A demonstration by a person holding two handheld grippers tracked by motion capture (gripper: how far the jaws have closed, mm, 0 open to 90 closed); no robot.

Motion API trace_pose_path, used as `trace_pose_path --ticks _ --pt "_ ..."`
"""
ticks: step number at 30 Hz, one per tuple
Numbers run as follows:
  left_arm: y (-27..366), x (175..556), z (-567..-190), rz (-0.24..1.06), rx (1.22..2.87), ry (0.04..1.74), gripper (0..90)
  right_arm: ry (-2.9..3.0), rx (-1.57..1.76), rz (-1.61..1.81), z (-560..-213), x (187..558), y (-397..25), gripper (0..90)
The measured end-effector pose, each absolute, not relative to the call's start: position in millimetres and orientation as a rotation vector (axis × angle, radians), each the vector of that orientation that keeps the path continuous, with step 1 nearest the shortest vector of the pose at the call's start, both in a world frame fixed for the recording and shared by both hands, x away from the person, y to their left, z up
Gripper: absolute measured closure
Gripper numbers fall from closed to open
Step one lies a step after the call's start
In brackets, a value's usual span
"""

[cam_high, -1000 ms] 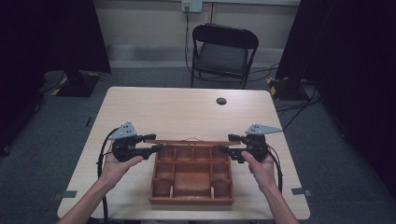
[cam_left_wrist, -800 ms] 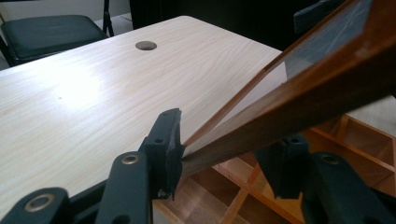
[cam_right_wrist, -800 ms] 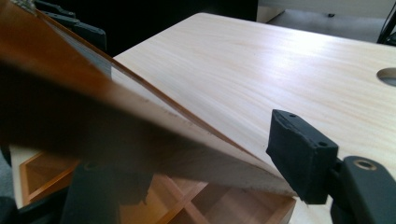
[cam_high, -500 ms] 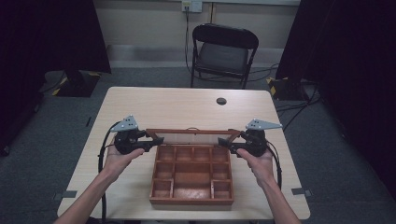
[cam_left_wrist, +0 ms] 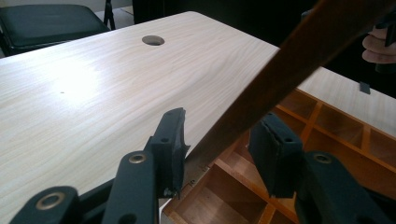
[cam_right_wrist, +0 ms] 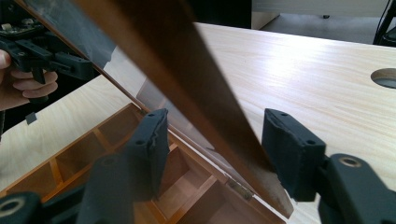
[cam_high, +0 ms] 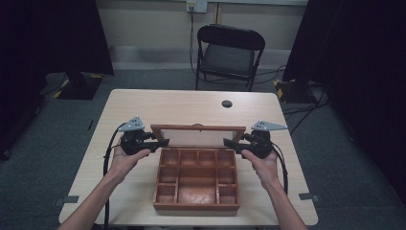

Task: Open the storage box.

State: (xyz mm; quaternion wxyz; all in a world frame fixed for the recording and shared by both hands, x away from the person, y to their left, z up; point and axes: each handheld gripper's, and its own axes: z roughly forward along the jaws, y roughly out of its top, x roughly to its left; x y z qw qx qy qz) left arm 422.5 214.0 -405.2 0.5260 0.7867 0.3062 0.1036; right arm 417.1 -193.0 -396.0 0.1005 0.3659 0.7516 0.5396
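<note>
Gripping nothing firmly, the left black two-jaw gripper (cam_high: 162,142) stood with its jaws spread apart on either side of the left edge of the raised lid. In the left gripper view the left gripper (cam_left_wrist: 224,142) showed the dark wooden lid frame (cam_left_wrist: 299,60) passing between the two pads; the left-hand pad (cam_left_wrist: 170,144) lay against or just beside the frame, while the other pad stood clear of it. Whether any pad pressed the wood could not be told.

The right black two-jaw gripper (cam_high: 231,142) was likewise parted, straddling the lid's right edge. In the right gripper view the right gripper (cam_right_wrist: 219,149) showed the lid frame (cam_right_wrist: 187,79) running between the pads, its lower end close to the right-hand pad (cam_right_wrist: 292,149), with a gap to the other.

The reddish-brown wooden compartment box (cam_high: 197,178) sat on the near middle of the pale wooden table (cam_high: 143,105), between the person's two hands. Its glass-panelled lid (cam_high: 198,135) stood open, hinged along the far edge and tilted up. The compartments (cam_high: 196,191) visible held no contents. A small metal hinge (cam_right_wrist: 237,187) showed at the box's rear corner.

A round cable hole (cam_high: 227,103) lay well beyond the box, and a black folding chair (cam_high: 230,52) stood past the table's far side.
</note>
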Motion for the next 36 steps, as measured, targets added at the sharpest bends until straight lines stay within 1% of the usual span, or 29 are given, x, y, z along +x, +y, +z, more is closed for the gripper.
trace_pose_path --ticks 9,13,16,36 --pt "213.5 427.6 -406.4 0.255 1.877 0.740 57.0 2.207 1.092 1.586 -399.9 423.4 -192.4 44.4" --pt "212.9 430.6 -409.2 0.259 1.894 0.740 57.1 2.210 1.106 1.579 -404.2 426.8 -190.4 43.5" --pt "212.3 432.0 -410.6 0.253 1.871 0.752 57.1 2.204 1.117 1.581 -406.9 429.2 -189.2 43.1" --pt "212.0 443.0 -415.5 0.242 1.874 0.784 58.0 2.208 1.157 1.545 -420.2 441.7 -188.1 42.8"
